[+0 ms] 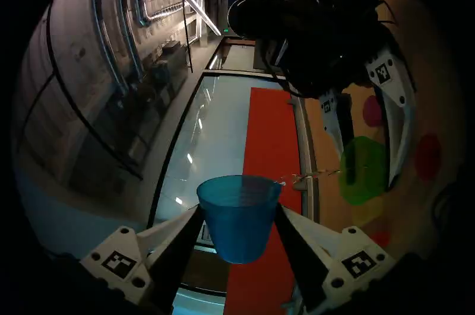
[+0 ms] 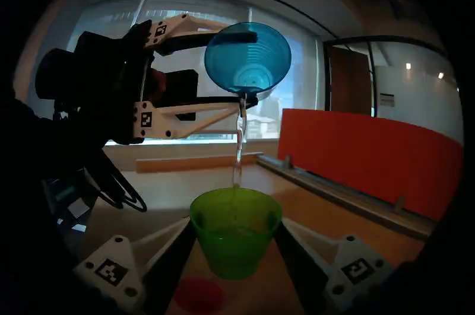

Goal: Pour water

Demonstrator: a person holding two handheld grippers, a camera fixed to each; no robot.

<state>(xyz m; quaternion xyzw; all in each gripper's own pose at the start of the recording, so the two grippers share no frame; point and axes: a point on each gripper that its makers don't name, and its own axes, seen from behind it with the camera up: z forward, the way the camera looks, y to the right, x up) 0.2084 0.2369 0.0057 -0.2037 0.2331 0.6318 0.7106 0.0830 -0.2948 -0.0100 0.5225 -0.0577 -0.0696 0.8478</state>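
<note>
1. Clamped the blue cup [image 2: 247, 57] in the left tongs [image 2: 252, 69], tipped steeply, high over the bench [image 2: 166, 190].
2. Gripped the green cup [image 2: 234, 238] upright in the right tongs [image 2: 234, 223], straight below.
3. Caught a thin stream of water [image 2: 239, 137] falling from blue rim into green: pour in full flow!
4. Looked partly done: some water low in green, blue's remainder impossible to judge; righting it not yet done.

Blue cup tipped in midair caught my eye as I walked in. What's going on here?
A person is pouring with two tongs. The left tongs grip the blue cup tipped over, and a thin stream of water falls into the green cup gripped by the right tongs below.
</note>
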